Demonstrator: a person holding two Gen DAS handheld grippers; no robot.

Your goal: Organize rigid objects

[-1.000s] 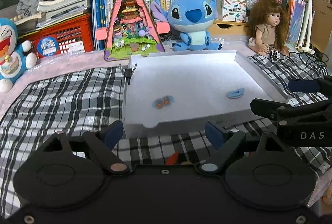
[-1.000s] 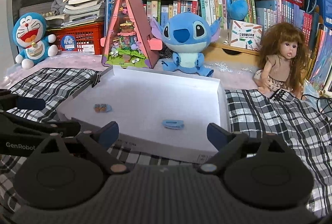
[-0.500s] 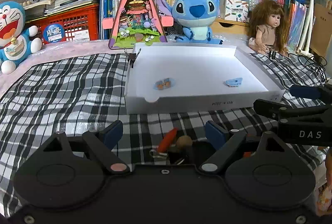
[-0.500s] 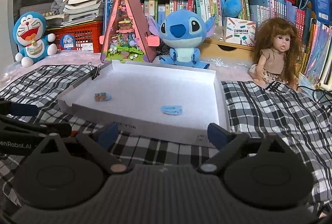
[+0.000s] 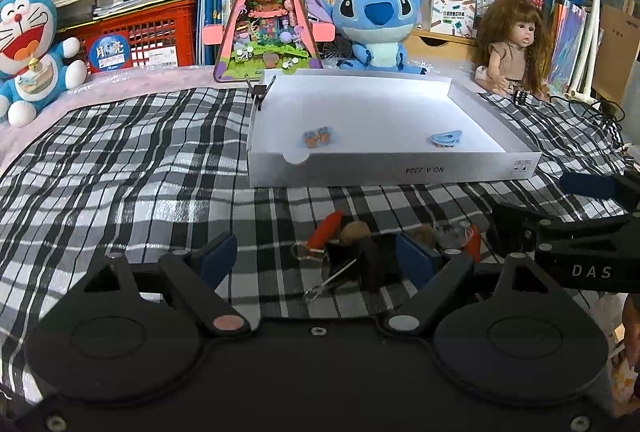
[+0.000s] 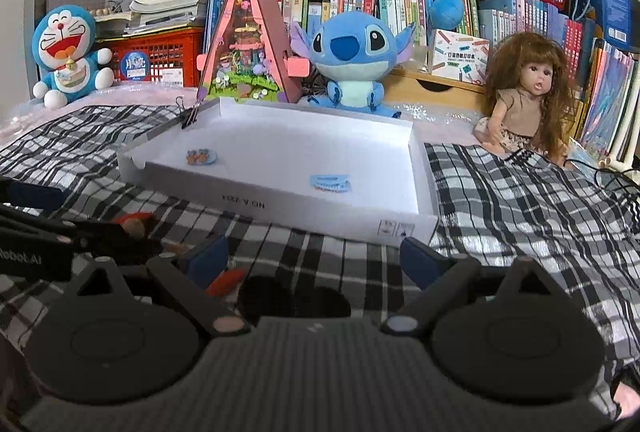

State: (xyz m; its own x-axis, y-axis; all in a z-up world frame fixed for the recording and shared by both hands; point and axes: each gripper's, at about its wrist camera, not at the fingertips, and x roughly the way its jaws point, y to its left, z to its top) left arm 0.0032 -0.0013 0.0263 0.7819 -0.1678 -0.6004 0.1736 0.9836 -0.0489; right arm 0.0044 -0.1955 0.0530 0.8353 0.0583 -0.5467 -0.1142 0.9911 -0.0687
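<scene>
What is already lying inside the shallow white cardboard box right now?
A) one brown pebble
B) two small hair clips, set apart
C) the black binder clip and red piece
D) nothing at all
B: the shallow white cardboard box holds a blue-and-orange hair clip toward its left and a light blue claw clip toward its right, apart.

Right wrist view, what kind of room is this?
Probably a child's bedroom or playroom: plush toys such as the blue alien plush, a doll, and crowded bookshelves behind a checked cloth.

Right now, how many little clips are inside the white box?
2. An orange-and-blue clip lies near the white box's front left corner, and a blue hair clip lies toward its front right. None looks hidden.
</scene>
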